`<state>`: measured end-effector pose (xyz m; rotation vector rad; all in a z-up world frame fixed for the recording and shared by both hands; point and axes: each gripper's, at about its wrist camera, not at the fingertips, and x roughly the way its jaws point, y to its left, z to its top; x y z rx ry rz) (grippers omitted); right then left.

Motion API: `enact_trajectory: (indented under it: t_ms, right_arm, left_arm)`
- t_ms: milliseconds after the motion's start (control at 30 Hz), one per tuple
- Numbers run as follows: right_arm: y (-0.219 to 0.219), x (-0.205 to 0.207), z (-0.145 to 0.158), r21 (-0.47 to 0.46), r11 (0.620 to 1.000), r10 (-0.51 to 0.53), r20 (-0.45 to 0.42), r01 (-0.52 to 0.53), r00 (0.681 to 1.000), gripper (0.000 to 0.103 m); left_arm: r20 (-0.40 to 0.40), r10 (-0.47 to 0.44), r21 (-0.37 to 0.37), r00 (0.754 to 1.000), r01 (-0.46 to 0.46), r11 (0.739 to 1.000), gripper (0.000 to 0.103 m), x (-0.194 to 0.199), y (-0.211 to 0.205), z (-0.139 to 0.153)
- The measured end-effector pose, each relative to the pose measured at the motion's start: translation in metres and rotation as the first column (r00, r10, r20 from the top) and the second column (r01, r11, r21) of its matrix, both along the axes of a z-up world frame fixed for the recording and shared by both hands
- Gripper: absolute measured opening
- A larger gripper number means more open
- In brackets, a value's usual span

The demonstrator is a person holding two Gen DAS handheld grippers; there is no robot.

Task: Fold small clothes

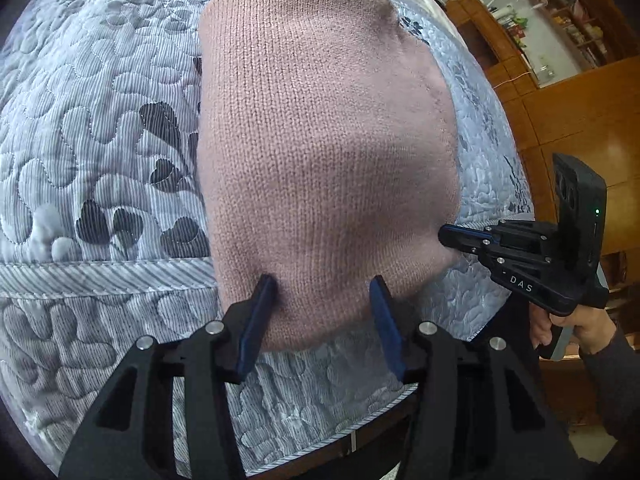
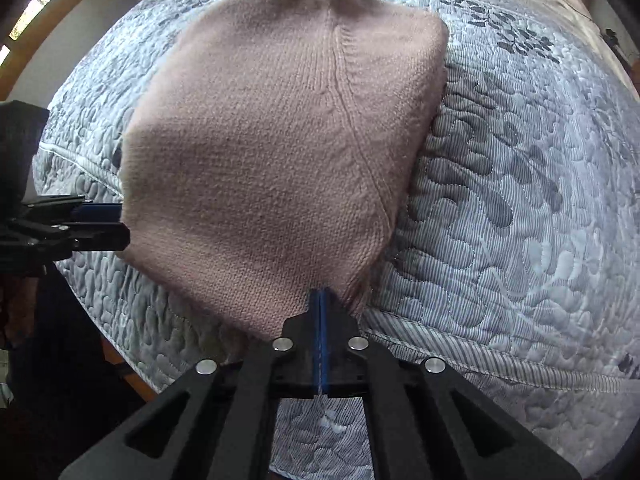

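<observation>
**Pink knit hat gripped at one edge, fold about to begin**

We start with the quilted bedspread [image 1: 100, 152], which carries everything. The pink knit hat [image 1: 320, 140] lies flat on it, close to the bedspread's near edge. Past the bedspread's far right side we see a wooden cabinet [image 1: 580, 112].

At the hat's near hem, our left gripper [image 1: 322, 284] has its jaws apart, the blue fingertips [image 1: 266, 284] resting on the knit with a strip of hem between them; nothing is pinched yet. At the hat's right-hand corner, our right gripper [image 2: 321, 294] has its jaws pressed together, and we judge it clamped on the hem, as the knit puckers at its tip. A hand [image 1: 576, 328] holds that tool beyond the hat's right side.

We judge the step in hand to be taking hold of the hem before the first fold. Next, the left jaws should close on the hem, then both corners lift together and carry over toward the hat's crown.
</observation>
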<state>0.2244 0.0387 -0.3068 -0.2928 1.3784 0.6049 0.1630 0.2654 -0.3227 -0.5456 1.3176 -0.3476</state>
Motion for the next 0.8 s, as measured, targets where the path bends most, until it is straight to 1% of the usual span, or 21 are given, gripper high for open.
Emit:
enact_trajectory:
  t_ms: [33, 67, 100, 133, 167, 200, 267, 333, 400, 467, 533, 567, 600, 667, 733, 800]
  right_arm:
    - [-0.003, -0.002, 0.007, 0.007, 1.0, -0.006, 0.006, 0.006, 1.0, 0.005]
    - [-0.006, -0.006, 0.015, 0.018, 1.0, -0.013, 0.015, 0.013, 1.0, 0.008]
    - [-0.009, -0.013, 0.021, 0.027, 0.999, -0.023, 0.021, 0.022, 1.0, 0.023]
    - [-0.012, -0.018, 0.028, 0.027, 0.999, -0.037, 0.033, 0.036, 0.999, 0.048]
    - [-0.016, -0.023, 0.034, 0.025, 0.998, -0.055, 0.053, 0.054, 0.997, 0.059]
    - [-0.019, -0.029, 0.041, 0.026, 0.997, -0.069, 0.074, 0.068, 0.995, 0.071]
    - [-0.022, -0.039, 0.049, 0.017, 0.996, -0.088, 0.093, 0.087, 0.992, 0.078]
    - [-0.026, -0.047, 0.056, -0.003, 0.992, -0.126, 0.1, 0.127, 0.987, 0.092]
    - [-0.028, -0.059, 0.061, -0.029, 0.986, -0.159, 0.103, 0.163, 0.982, 0.094]
    - [-0.026, -0.074, 0.067, -0.065, 0.981, -0.175, 0.123, 0.184, 0.977, 0.094]
    - [-0.024, -0.089, 0.079, -0.085, 0.974, -0.192, 0.168, 0.208, 0.967, 0.095]
    - [-0.024, -0.097, 0.089, -0.09, 0.972, -0.196, 0.191, 0.216, 0.962, 0.096]
    - [-0.023, -0.104, 0.099, -0.088, 0.971, -0.201, 0.213, 0.223, 0.956, 0.097]
    - [-0.024, -0.117, 0.122, -0.068, 0.966, -0.223, 0.264, 0.249, 0.938, 0.097]
    - [-0.025, -0.126, 0.146, -0.062, 0.96, -0.244, 0.292, 0.273, 0.925, 0.099]
    - [-0.023, -0.134, 0.174, -0.038, 0.965, -0.236, 0.321, 0.261, 0.917, 0.099]
  left_arm:
    - [0.011, 0.011, 0.002, 1.0, -0.011, 1.0, 0.057, -0.005, 0.002, 0.008]
    - [0.026, 0.028, 0.017, 0.999, -0.028, 0.999, 0.066, -0.012, 0.004, 0.017]
    - [0.043, 0.049, 0.045, 0.998, -0.051, 0.998, 0.079, -0.019, 0.007, 0.026]
    - [0.06, 0.071, 0.072, 0.996, -0.075, 0.995, 0.085, -0.027, 0.009, 0.035]
    - [0.073, 0.086, 0.093, 0.994, -0.093, 0.991, 0.091, -0.035, 0.01, 0.042]
    - [0.072, 0.096, 0.116, 0.993, -0.104, 0.988, 0.093, -0.043, 0.011, 0.049]
    - [0.067, 0.113, 0.177, 0.991, -0.123, 0.976, 0.097, -0.058, 0.009, 0.06]
    - [0.071, 0.119, 0.284, 0.99, -0.135, 0.949, 0.098, -0.073, 0.002, 0.071]
    - [0.074, 0.132, 0.355, 0.989, -0.15, 0.923, 0.099, -0.087, -0.002, 0.081]
    - [0.092, 0.154, 0.391, 0.984, -0.177, 0.903, 0.099, -0.103, -0.003, 0.092]
    - [0.095, 0.173, 0.433, 0.98, -0.197, 0.88, 0.099, -0.116, -0.006, 0.106]
    - [0.093, 0.175, 0.433, 0.98, -0.198, 0.88, 0.099, -0.123, -0.006, 0.114]
    - [0.098, 0.173, 0.42, 0.98, -0.199, 0.886, 0.099, -0.129, -0.007, 0.124]
    - [0.128, 0.16, 0.404, 0.979, -0.199, 0.893, 0.099, -0.14, -0.008, 0.148]
    - [0.16, 0.139, 0.421, 0.977, -0.195, 0.886, 0.099, -0.148, -0.012, 0.174]
    - [0.186, 0.111, 0.44, 0.976, -0.183, 0.879, 0.099, -0.154, -0.015, 0.203]
